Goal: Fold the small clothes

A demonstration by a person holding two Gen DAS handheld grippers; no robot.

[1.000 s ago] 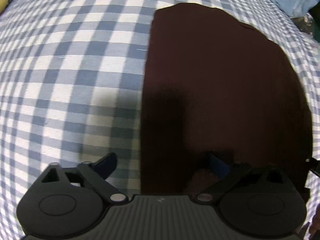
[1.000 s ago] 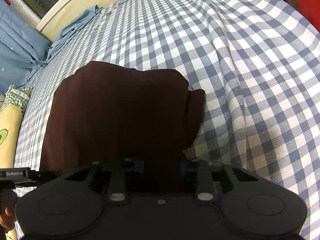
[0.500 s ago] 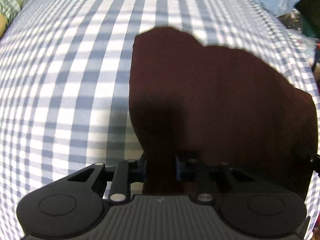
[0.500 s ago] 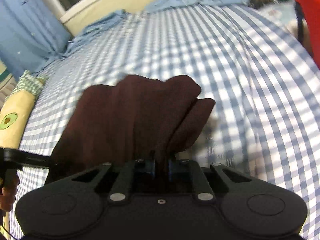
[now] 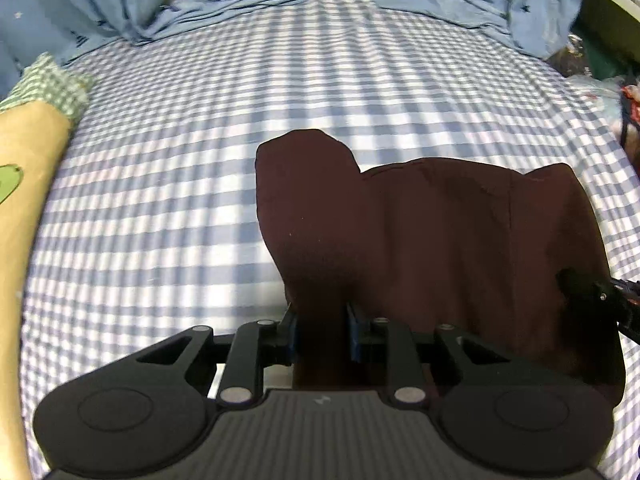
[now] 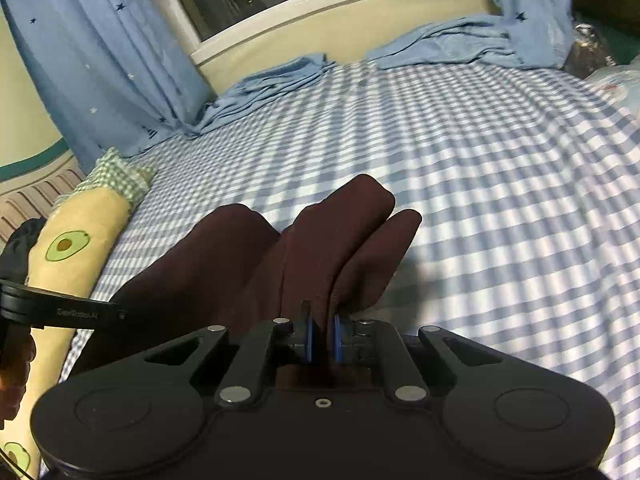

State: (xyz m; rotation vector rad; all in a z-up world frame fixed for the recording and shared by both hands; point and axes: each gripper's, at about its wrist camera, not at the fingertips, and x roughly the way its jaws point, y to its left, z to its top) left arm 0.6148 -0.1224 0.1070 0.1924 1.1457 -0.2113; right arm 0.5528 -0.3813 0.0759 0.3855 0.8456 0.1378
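Both grippers, left (image 5: pixel 321 333) and right (image 6: pixel 321 338), now pinch the maroon garment (image 5: pixel 440 240), which was flat a second ago. Its near edge is lifted off the checked sheet (image 5: pixel 180 200), so the fold has begun.

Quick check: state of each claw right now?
Left claw: closed on the maroon garment.
Right claw: closed on the same garment.
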